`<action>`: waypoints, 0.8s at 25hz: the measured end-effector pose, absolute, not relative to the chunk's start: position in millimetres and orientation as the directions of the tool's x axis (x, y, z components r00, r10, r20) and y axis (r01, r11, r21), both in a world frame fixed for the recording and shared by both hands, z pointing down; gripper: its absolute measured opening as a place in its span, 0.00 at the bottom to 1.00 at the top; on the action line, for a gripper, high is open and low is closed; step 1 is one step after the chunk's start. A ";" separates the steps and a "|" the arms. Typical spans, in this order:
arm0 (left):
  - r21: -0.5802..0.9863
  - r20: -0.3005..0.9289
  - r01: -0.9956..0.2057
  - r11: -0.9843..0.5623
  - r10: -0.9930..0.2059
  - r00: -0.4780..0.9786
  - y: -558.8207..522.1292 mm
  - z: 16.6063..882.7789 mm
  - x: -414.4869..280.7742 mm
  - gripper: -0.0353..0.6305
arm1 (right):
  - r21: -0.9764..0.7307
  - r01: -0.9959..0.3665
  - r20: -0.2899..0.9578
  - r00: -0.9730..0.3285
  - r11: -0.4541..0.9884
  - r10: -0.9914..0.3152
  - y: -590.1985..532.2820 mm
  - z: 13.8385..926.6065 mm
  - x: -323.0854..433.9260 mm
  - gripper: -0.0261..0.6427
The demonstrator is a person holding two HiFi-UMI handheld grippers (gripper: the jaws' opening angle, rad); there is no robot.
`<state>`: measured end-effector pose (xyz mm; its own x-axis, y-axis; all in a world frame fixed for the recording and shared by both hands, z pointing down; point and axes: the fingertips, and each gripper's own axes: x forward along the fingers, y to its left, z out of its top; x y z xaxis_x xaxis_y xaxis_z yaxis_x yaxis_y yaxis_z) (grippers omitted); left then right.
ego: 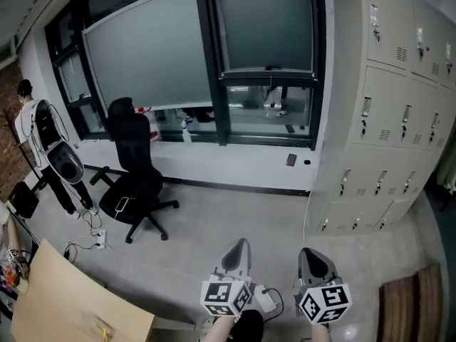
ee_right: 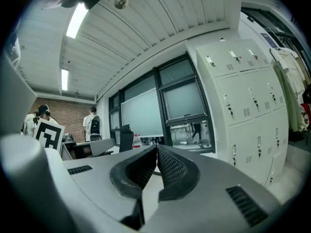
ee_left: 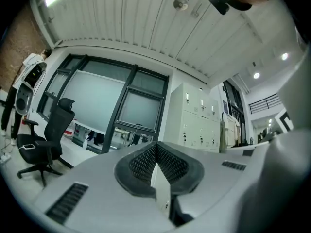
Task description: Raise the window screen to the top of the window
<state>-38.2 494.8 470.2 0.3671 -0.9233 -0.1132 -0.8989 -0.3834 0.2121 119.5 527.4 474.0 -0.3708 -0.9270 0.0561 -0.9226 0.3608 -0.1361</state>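
Step in hand: approach, nothing touched yet. Judged from the layout, the task has not started.

The left gripper (ego: 237, 251) and right gripper (ego: 313, 256) sit at the bottom centre of the head view, side by side and pointing up-frame toward the window. Both are empty. In the left gripper view the 2 ribbed pads of the left gripper (ee_left: 155, 147) meet at the tips with nothing between them. The right gripper (ee_right: 156, 148) shows the same in its own view, tips pressed together on nothing.

The task's thing is the grey roll-down window screen (ego: 265, 33), in the narrow black-framed pane at upper centre of the head view. It covers most of that pane, and its dark bottom bar (ego: 269, 72) hangs above an uncovered strip of glass. A 2nd, wider grey screen (ego: 149, 55) sits to its left; the narrow one is the likelier target since the grippers point that way, though that is a guess.

The screen is well apart from both grippers, across bare grey floor and beyond the white window ledge (ego: 235, 166). It also shows in the left gripper view (ee_left: 141, 109) and the right gripper view (ee_right: 183, 100), far beyond the jaw tips.

A black swivel office chair (ego: 132, 169) stands at centre left and pale grey metal lockers (ego: 385, 120) fill the right.

Next move, as a judgement: walk up to the ledge, open 1 gripper, reach for the bottom bar or its small centre pull, clamp it and lift. A cord is too small to confirm.
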 end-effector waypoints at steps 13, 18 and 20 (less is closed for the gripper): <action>0.206 -0.197 -0.883 -0.422 -0.901 0.386 197.1 459.0 -110.7 0.06 | -0.084 -0.913 0.049 -0.403 0.398 -0.914 215.7 471.3 41.6 0.05; 0.169 -0.199 -0.886 -0.433 -0.895 0.399 87.6 438.9 -134.2 0.06 | -0.109 -0.924 0.026 -0.372 0.368 -0.928 117.0 458.7 31.1 0.05; 0.152 -0.191 -0.886 -0.439 -0.892 0.409 55.4 438.2 -134.4 0.06 | -0.096 -0.931 0.033 -0.358 0.354 -0.933 87.9 459.1 37.1 0.05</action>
